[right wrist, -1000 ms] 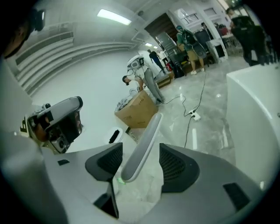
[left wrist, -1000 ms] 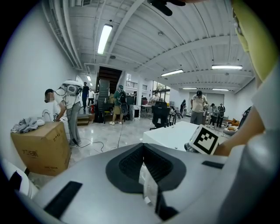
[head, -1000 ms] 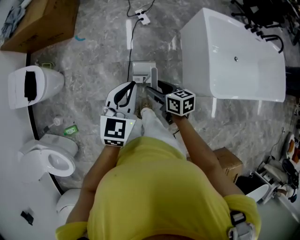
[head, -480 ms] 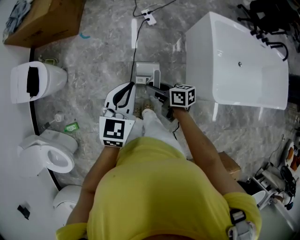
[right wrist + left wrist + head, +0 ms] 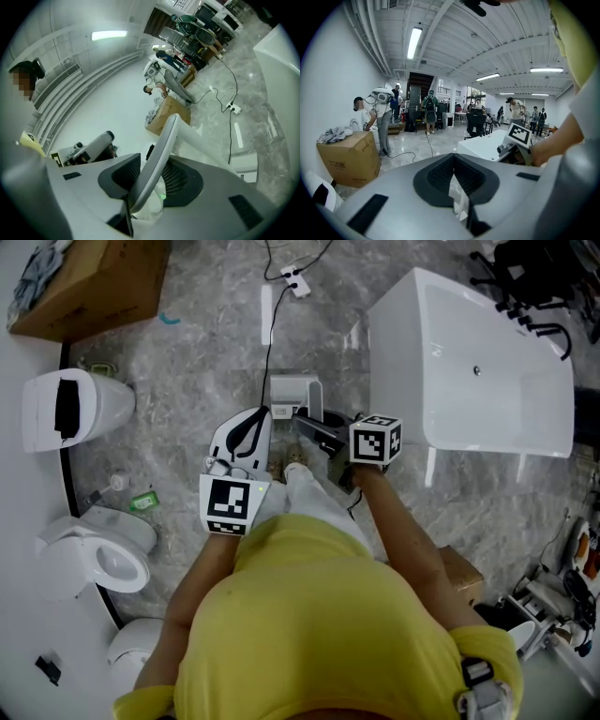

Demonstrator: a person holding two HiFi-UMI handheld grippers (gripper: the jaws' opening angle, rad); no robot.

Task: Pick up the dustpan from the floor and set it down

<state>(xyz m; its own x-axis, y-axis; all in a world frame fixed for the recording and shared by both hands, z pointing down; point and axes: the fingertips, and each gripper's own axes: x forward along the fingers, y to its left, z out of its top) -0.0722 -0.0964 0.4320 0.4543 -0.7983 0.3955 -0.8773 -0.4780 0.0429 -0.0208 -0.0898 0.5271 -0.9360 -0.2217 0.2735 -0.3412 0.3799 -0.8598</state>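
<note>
The grey dustpan (image 5: 291, 390) is by the person's feet, its upright handle (image 5: 314, 396) at its right side. My right gripper (image 5: 312, 425), the one with the marker cube, has just been closing and now grips that handle. In the right gripper view the curved grey handle (image 5: 161, 145) runs up between the jaws of the right gripper (image 5: 151, 174), with the pan (image 5: 244, 164) below on the right. My left gripper (image 5: 259, 418) hovers left of the dustpan, apart from it. Its jaws meet with nothing between them in the left gripper view (image 5: 456, 158).
A white bathtub (image 5: 487, 362) stands close on the right. Toilets (image 5: 80, 409) (image 5: 98, 559) line the left wall. A cardboard box (image 5: 89, 277) sits at the far left, and a power strip (image 5: 291, 277) with its cable lies beyond the dustpan. A small box (image 5: 461, 564) is behind on the right.
The right gripper's jaws have closed onto the dustpan handle. Its marker cube has since shifted right and up in the picture. The left gripper has stayed where it was.
</note>
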